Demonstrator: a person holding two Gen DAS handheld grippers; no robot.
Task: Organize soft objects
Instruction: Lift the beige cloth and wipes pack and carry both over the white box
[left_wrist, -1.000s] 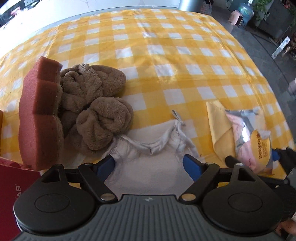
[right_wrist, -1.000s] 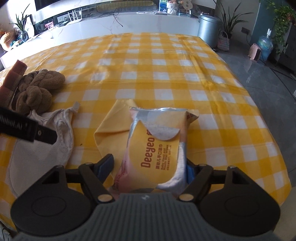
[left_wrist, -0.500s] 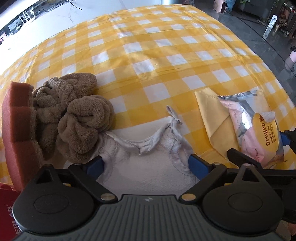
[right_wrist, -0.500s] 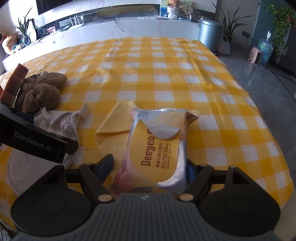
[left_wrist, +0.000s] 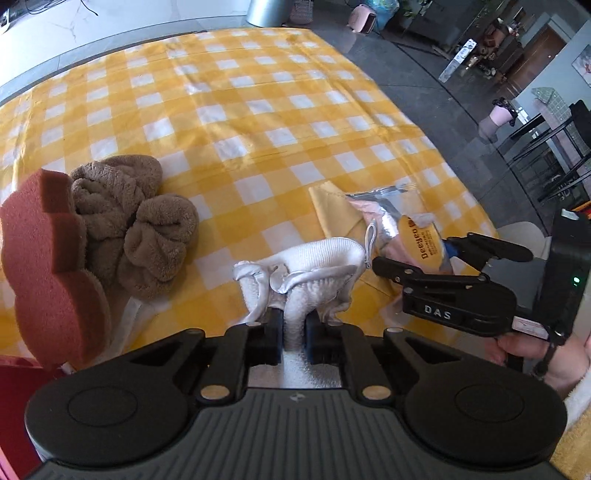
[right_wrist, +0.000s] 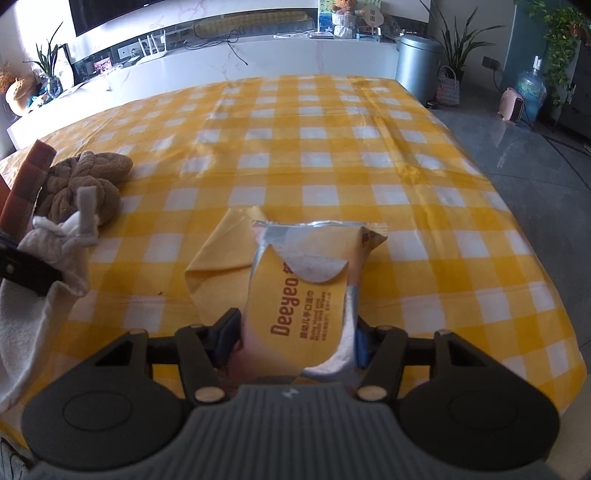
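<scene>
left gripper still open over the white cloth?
No: in the left wrist view the left gripper has its fingers pinched shut on a bunched fold of the white cloth.

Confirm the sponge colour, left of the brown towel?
Brick red sponge, clearest in the left wrist view, touching the brown towel.

Daylit room, bent by fisheye lenses.
Glare is seen on the floor (right_wrist: 517, 155); the checked surface (right_wrist: 295, 147) is softly blurred, edges curved and darkened.
</scene>
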